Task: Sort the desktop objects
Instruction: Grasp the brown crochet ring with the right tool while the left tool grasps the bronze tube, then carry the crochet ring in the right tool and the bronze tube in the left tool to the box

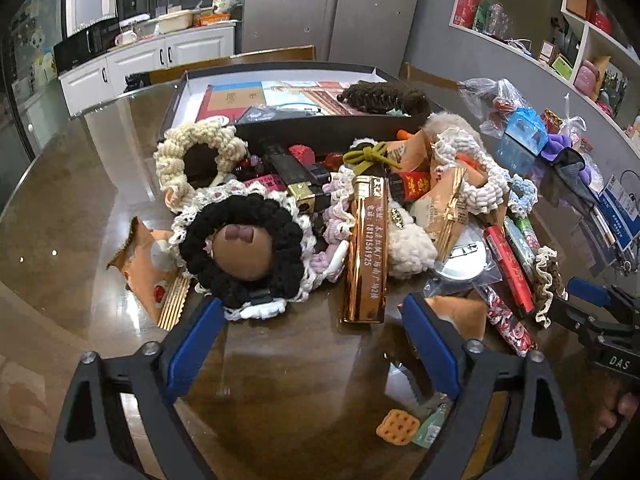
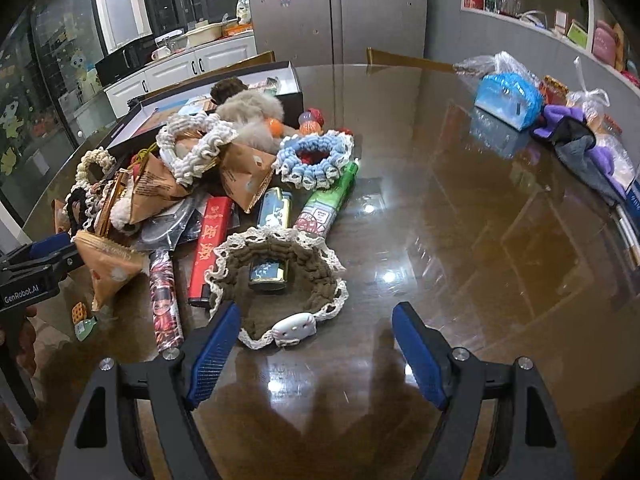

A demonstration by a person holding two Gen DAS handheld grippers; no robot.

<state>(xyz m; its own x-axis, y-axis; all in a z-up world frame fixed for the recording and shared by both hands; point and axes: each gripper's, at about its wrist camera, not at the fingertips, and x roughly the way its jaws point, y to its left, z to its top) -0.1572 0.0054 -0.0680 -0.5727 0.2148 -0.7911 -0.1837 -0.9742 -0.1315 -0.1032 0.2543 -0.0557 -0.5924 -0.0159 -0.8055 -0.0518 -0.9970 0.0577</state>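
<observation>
A heap of scrunchies, lighters and snack packets lies on the glossy brown table (image 2: pixel 440 240). My left gripper (image 1: pixel 314 316) stands open just short of the heap. A gold lighter (image 1: pixel 366 248) lies ahead between its fingers, and a black scrunchie (image 1: pixel 240 248) lies by the left finger, neither touched. My right gripper (image 2: pixel 316 316) is open too. Its left finger is beside a brown lace-edged scrunchie (image 2: pixel 316 280) with a white cat charm, which rings a small lighter (image 2: pixel 268 274). A red lighter (image 2: pixel 210 236) lies left of it.
An open black box (image 1: pixel 320 132) stands behind the heap. Plastic bags, a blue box (image 2: pixel 506 96) and a purple cloth (image 2: pixel 576 128) sit at the right edge. A biscuit-shaped piece (image 1: pixel 398 426) lies near my left gripper. Chairs stand beyond the table.
</observation>
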